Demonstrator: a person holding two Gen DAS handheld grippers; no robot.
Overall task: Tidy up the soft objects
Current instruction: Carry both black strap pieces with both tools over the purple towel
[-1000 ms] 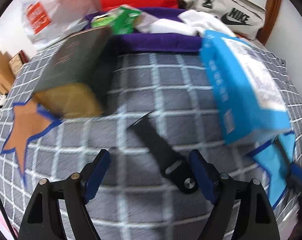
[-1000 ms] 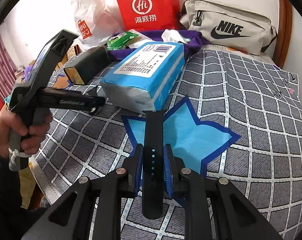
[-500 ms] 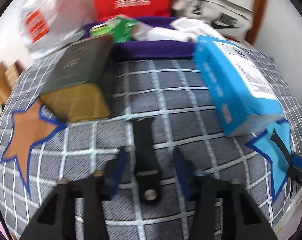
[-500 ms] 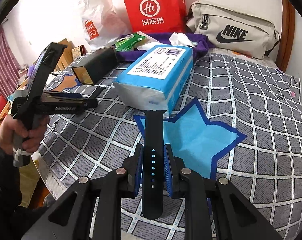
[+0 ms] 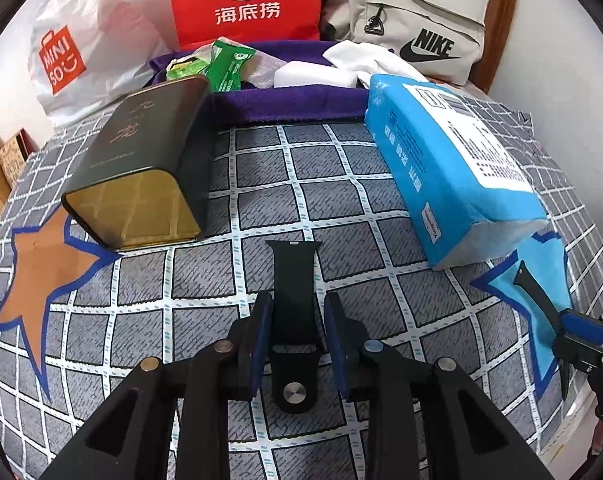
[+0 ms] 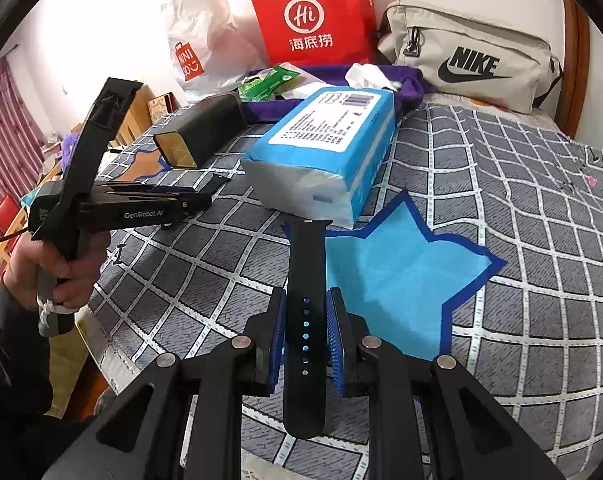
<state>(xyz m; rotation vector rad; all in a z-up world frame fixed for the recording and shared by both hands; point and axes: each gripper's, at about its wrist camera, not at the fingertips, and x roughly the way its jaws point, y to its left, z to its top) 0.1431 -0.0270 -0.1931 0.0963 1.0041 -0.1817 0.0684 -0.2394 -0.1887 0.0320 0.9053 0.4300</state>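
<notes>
On the grey checked bedspread (image 5: pixel 341 184), my left gripper (image 5: pixel 295 300) has a short black watch strap with a metal stud (image 5: pixel 293 272) between its blue pads. The pads touch the strap's edges while the jaws are opening slightly. My right gripper (image 6: pixel 306 296) is shut on a longer black strap with a row of holes (image 6: pixel 306 256), held over the blue star patch (image 6: pixel 401 276). That strap (image 5: pixel 529 284) and the right gripper (image 5: pixel 577 324) also show at the left wrist view's right edge. A blue tissue pack (image 5: pixel 453 168) lies beside the blue star.
A dark tin with a gold end (image 5: pixel 141 148) lies by an orange star patch (image 5: pixel 37 264). A purple cloth (image 5: pixel 293 100) carries a green packet (image 5: pixel 229 64) and white cloth (image 5: pixel 365 56). Red bag (image 5: pixel 245 0), white plastic bag (image 5: pixel 73 48), grey Nike bag (image 5: pixel 421 24) line the wall. A hand (image 6: pixel 61 268) holds the left gripper.
The left gripper's jaws went from wide apart to closed around the stud strap, which now lies straight between the pads. The right gripper kept its hold on the holed strap.
</notes>
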